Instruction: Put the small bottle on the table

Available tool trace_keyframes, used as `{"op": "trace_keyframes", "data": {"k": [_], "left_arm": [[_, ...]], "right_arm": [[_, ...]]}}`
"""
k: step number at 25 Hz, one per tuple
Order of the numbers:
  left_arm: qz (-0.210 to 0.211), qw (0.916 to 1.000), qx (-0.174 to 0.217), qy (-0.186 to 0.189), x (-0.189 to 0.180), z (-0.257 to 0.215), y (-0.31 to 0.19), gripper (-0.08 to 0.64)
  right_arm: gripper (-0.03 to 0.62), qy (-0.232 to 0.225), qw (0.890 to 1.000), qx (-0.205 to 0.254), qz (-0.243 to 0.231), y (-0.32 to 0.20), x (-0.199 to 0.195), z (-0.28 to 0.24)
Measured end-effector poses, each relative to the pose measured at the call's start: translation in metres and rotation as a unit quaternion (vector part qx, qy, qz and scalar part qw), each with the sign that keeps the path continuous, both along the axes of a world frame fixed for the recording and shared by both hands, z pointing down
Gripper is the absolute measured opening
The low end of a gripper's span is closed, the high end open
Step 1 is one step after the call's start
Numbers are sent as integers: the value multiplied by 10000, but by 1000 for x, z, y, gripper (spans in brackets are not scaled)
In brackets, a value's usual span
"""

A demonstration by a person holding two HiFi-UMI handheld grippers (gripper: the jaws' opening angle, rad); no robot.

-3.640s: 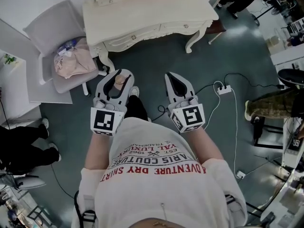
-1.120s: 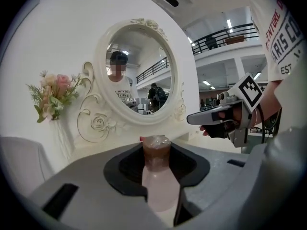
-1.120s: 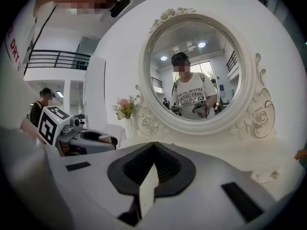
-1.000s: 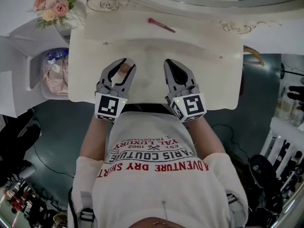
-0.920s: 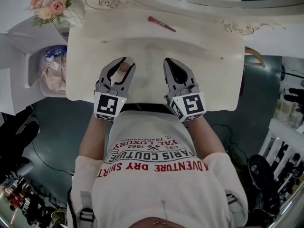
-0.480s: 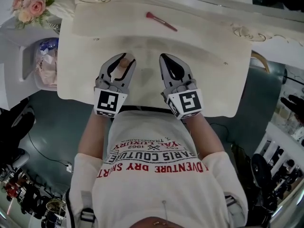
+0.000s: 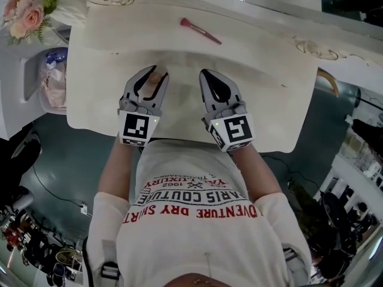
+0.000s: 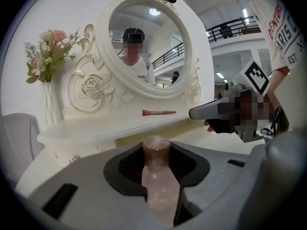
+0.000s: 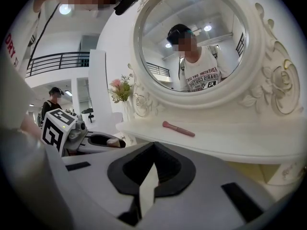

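A small pale pink bottle (image 7: pixel 153 82) with a brownish cap sits between the jaws of my left gripper (image 7: pixel 154 72), which is shut on it. In the left gripper view the bottle (image 8: pixel 158 181) stands upright in the middle of the left gripper (image 8: pixel 157 148). It hangs over the near part of the cream dressing table (image 7: pixel 269 100). My right gripper (image 7: pixel 207 72) hovers beside it, shut, with nothing in it. In its own view the right gripper (image 9: pixel 154 145) has its tips together.
A pink makeup brush (image 7: pixel 200 30) lies at the back of the table, below the oval mirror (image 8: pixel 144 42). A vase of flowers (image 7: pixel 27 8) stands at the back left. A grey chair with a bag (image 7: pixel 51 82) is left of the table.
The person has walked up to the table. Both grippers now hang further in over the tabletop, and the bottle stays held in the left one.
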State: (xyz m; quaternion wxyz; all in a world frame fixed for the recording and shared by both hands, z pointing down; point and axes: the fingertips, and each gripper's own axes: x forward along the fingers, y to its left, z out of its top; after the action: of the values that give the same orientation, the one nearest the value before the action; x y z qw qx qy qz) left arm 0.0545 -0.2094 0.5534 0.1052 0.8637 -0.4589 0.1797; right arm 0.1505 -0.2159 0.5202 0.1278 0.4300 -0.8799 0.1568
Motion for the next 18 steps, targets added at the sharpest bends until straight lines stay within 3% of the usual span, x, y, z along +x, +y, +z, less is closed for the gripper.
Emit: {"op": "trace_keyframes", "data": {"k": [9,16,18], "left_arm": [[29,9999,97,131,2,3,-2,138],[112,9999,-74,82,3,5,-4,141],[69,9995,-210,203,1,3,-5,228]], "right_arm": [[-2,11,10000,-78,-4,-1,2,8],[-2,-17,9999,-70,125,2,1,1],[-2,-77,9998,-83,192,3,-1,-5]]}}
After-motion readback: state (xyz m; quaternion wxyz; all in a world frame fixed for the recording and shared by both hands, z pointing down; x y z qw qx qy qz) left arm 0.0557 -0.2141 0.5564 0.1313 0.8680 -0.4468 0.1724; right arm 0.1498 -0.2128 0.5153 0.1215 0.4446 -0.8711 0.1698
